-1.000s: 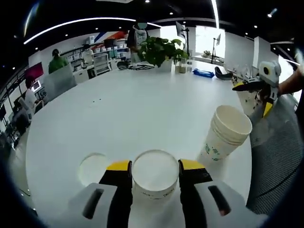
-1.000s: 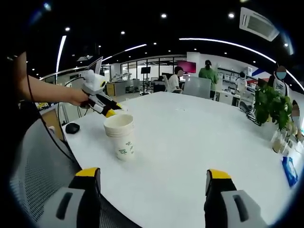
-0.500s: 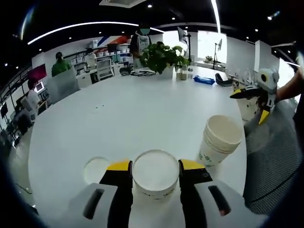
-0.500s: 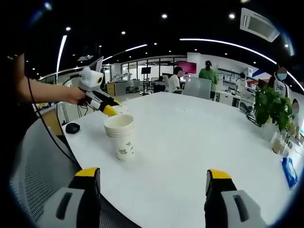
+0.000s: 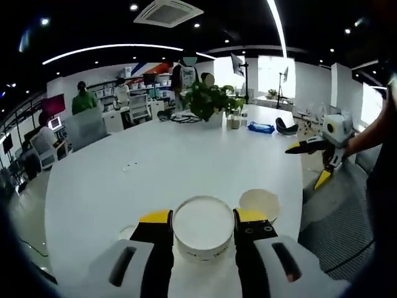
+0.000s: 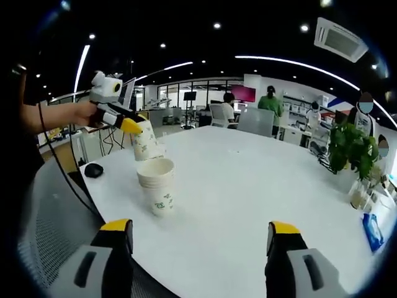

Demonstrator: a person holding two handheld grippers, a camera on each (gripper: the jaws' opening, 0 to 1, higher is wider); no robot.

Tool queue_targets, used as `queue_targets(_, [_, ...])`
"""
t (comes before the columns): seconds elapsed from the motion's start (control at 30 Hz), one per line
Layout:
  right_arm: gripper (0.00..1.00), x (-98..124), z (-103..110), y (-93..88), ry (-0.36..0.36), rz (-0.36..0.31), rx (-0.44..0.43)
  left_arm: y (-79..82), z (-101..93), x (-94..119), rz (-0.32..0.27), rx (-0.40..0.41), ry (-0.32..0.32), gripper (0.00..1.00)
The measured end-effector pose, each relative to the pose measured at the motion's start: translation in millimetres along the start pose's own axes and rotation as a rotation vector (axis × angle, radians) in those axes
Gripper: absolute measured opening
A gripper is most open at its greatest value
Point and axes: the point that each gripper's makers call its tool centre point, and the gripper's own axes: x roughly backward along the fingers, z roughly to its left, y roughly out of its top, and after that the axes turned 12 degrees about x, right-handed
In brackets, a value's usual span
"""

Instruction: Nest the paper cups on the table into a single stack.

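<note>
Single white paper cup pinched between the yellow-tipped jaws of the left gripper, mouth open toward the camera in the left gripper view. Seen from the right gripper view, that same cup lifted off the round white bench, its long axis tipped off vertical, base down and slanting toward the stack, hanging just above and a little to one side of it. Stack of white paper cups with green print standing upright on the bench near its edge, mouth up, several rims nested one inside another; interior not visible from here. In the left gripper view, the open mouth of the stack just beside the held cup. Right gripper low over the bench edge, jaws spread wide with nothing between them; in the left gripper view likewise spread.
</note>
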Motion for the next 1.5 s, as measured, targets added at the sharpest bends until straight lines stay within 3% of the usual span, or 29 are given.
queue_targets(0.1, [0.89, 1, 3, 8.1, 0.004, -0.016, 0.009, 7.0, -11.5, 5, -0.034, 0.042, -0.026, 0.36])
queue_targets(0.4, [0.88, -2, 13, 39.8, 0.044, -0.079, -0.014, 19.7, -30.9, 14, -0.07, 0.025, -0.031, 0.36])
queue_targets(0.53, [0.85, -5, 26, 56.8, 0.099, -0.117, -0.052, 23.2, -40.5, 15, -0.076, 0.01, -0.051, 0.36])
queue_targets(0.6, [0.79, -7, 32, 61.5, 0.129, -0.113, -0.08, 25.2, -47.0, 16, -0.085, 0.013, -0.077, 0.36])
queue_targets(0.77, [0.76, -11, 41, 75.3, 0.166, -0.135, -0.081, 29.1, -55.4, 16, -0.104, 0.041, -0.137, 0.36])
queue_targets(0.93, [0.68, -15, 48, 84.5, 0.206, -0.156, -0.111, 30.8, -55.9, 16, -0.113, 0.053, -0.16, 0.36])
queue_targets(1.13, [0.51, -21, 56, 93.6, 0.276, -0.173, -0.207, 31.8, -71.7, 12, -0.11, 0.055, -0.198, 0.36])
queue_targets(1.27, [0.47, -23, 61, 97.2, 0.32, -0.182, -0.249, 32.3, -87.8, 11, -0.111, 0.06, -0.24, 0.36])
queue_targets(1.4, [0.45, -25, 69, 96.1, 0.338, -0.176, -0.193, 29.8, -98.4, 9, -0.097, 0.044, -0.257, 0.36])
queue_targets(1.5, [0.45, -26, 77, 96.2, 0.372, -0.175, -0.204, 32.5, -106.5, 10, -0.108, 0.049, -0.28, 0.36])
